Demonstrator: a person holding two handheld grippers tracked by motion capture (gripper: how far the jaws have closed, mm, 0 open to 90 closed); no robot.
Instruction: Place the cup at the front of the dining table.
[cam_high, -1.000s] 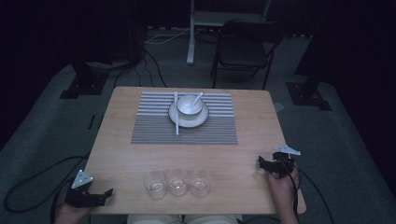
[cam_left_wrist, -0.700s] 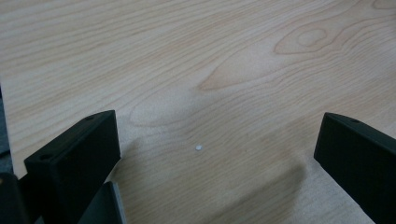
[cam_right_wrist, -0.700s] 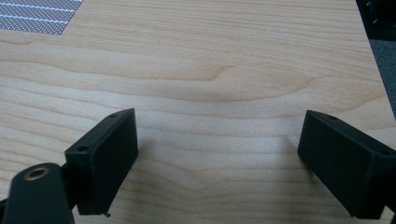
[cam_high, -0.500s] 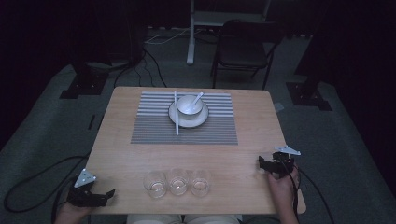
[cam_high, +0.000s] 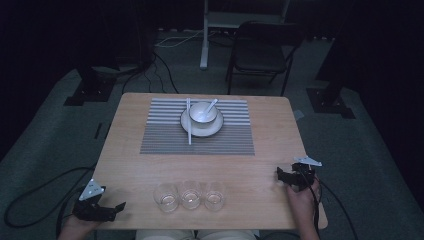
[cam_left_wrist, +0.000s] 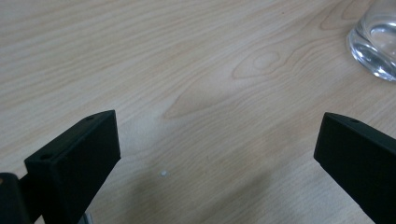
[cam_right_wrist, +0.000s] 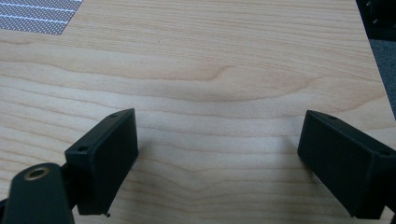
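A: How many glasses are on the tabletop (cam_high: 125, 165)?

B: Three clear glasses, in a row along the near edge, roughly at its middle: the left glass (cam_high: 166, 196), the middle glass (cam_high: 190, 194) and the right glass (cam_high: 214, 194). They stand just beside one another, all upright.

A: And the grippers?

B: Two. The left gripper (cam_high: 102, 210) sits at the near left corner, its jaws pointing toward the row of glasses. In the left gripper view its jaws stand wide apart with nothing between them but bare wood, and the base of one glass (cam_left_wrist: 376, 44) shows at the upper right. The right gripper (cam_high: 286, 176) rests near the right edge, toward the near right corner, jaws likewise spread wide over bare wood and holding nothing.

A: What else is there?

B: One striped placemat (cam_high: 165, 140) toward the far edge. On it is one white plate (cam_high: 202, 129) carrying one white bowl (cam_high: 202, 112) with one spoon (cam_high: 212, 104) leaning in it. A single white stick-like utensil (cam_high: 189, 127) lies across the plate's left side; I can't tell what kind.
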